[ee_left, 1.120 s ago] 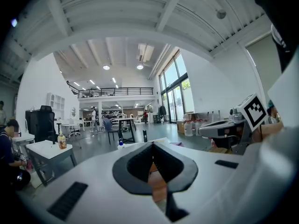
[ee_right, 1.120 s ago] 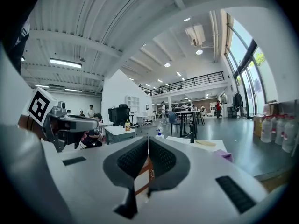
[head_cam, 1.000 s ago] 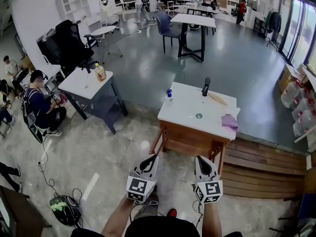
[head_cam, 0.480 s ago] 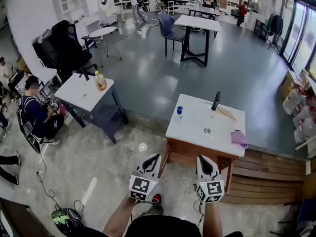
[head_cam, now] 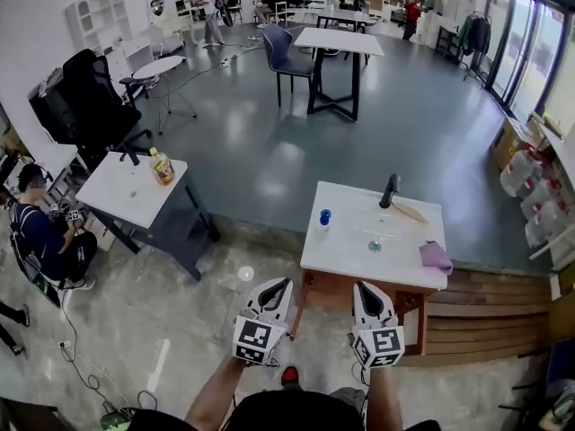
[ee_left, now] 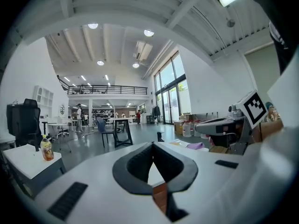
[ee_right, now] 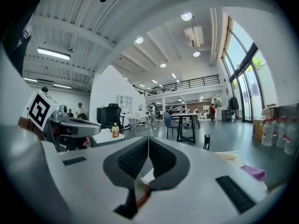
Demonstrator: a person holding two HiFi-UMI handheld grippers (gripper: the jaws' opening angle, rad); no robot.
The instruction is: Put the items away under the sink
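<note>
A small sink table (head_cam: 341,257) with a white top on a wooden base stands just ahead. On it are a black faucet (head_cam: 389,189), a small blue-capped bottle (head_cam: 324,217), a purple cloth (head_cam: 436,257), a wooden utensil (head_cam: 411,211) and a drain (head_cam: 375,246). My left gripper (head_cam: 280,283) and right gripper (head_cam: 362,287) are held side by side just short of the table's near edge. Both are shut with nothing between the jaws, as the left gripper view (ee_left: 152,144) and the right gripper view (ee_right: 148,138) show. The faucet (ee_right: 207,141) and the cloth (ee_right: 254,172) lie beyond the right jaws.
A second white table (head_cam: 126,196) with a yellow bottle (head_cam: 161,166) stands to the left, with a seated person (head_cam: 40,232) beside it. A wooden platform (head_cam: 485,312) runs along the right behind the sink table. Water jugs (head_cam: 521,173) stand at far right.
Both grippers have moved forward together, and the sink table is now closer to them. Both stayed shut.
</note>
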